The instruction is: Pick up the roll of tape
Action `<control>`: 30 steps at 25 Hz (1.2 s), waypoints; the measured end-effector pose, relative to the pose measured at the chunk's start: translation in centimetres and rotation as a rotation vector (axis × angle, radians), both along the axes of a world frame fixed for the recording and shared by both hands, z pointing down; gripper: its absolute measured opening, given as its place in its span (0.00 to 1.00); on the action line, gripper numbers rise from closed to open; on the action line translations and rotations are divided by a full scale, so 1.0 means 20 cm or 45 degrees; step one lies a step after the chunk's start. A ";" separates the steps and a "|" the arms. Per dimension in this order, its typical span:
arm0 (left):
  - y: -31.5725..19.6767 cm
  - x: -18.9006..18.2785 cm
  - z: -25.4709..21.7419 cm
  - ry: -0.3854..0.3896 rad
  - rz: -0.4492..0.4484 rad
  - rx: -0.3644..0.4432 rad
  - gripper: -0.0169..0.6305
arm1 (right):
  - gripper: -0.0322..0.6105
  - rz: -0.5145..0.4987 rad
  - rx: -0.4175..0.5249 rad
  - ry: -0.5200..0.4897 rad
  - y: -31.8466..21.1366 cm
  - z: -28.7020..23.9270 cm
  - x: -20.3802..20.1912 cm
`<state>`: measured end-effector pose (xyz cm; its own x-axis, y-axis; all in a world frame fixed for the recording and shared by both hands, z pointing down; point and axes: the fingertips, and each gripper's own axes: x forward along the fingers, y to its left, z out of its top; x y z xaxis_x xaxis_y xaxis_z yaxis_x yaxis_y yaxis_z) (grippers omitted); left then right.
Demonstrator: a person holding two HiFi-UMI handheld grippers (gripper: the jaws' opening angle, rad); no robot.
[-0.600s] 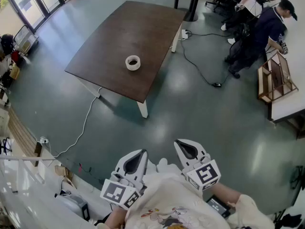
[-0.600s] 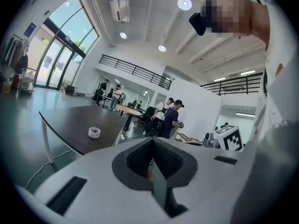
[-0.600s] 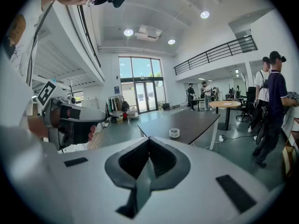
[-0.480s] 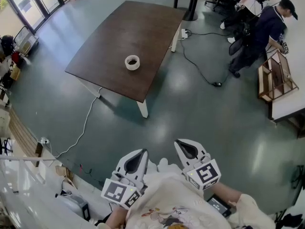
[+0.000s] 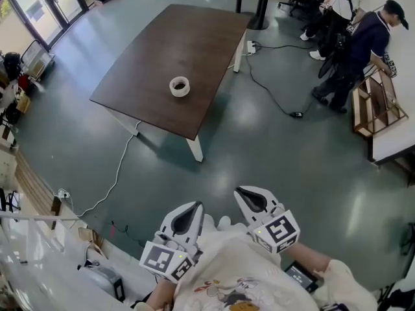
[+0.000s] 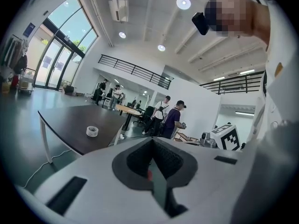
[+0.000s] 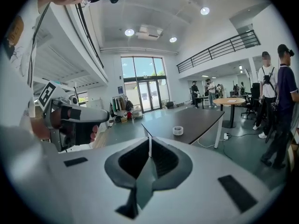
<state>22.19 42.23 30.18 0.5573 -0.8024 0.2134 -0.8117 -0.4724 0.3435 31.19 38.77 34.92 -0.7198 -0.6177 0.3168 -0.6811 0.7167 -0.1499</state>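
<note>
Two grippers near: left gripper and right gripper, fingers pressed together, empty. Tape lies far, on tabletop.

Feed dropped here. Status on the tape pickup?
Left gripper, right gripper shut, empty. Roll of tape flat on dark table, out of reach. Only floor between, white cable near table leg.

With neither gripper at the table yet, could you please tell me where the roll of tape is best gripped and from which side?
Probably its ring wall, from above: the roll of tape lies flat on the table with its hole facing up, so one jaw could drop into the hole and the other close on the outside of the ring.
</note>
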 end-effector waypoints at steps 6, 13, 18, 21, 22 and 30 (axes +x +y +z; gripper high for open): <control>-0.06 -0.05 -0.03 -0.015 -0.015 0.012 0.03 | 0.06 -0.022 0.005 0.005 -0.04 0.01 -0.03; -0.22 -0.31 0.01 -0.026 -0.041 0.010 0.03 | 0.06 -0.063 0.018 0.036 -0.20 0.05 -0.27; -0.44 -0.66 0.05 -0.014 -0.024 0.001 0.03 | 0.06 -0.030 0.006 0.041 -0.41 0.09 -0.59; -0.61 -0.89 0.02 -0.011 0.009 0.008 0.03 | 0.06 0.009 0.008 0.049 -0.58 0.06 -0.81; -0.66 -0.97 0.02 -0.005 0.024 0.004 0.03 | 0.06 0.022 0.002 0.059 -0.64 0.07 -0.89; -0.99 -1.52 0.13 0.065 0.154 -0.016 0.03 | 0.06 0.157 0.044 0.131 -0.95 0.07 -1.43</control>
<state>-8.15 22.39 32.76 0.6605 -0.7260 0.1917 -0.7302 -0.5616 0.3892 2.58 19.80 36.38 -0.6027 -0.7112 0.3619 -0.7746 0.6304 -0.0511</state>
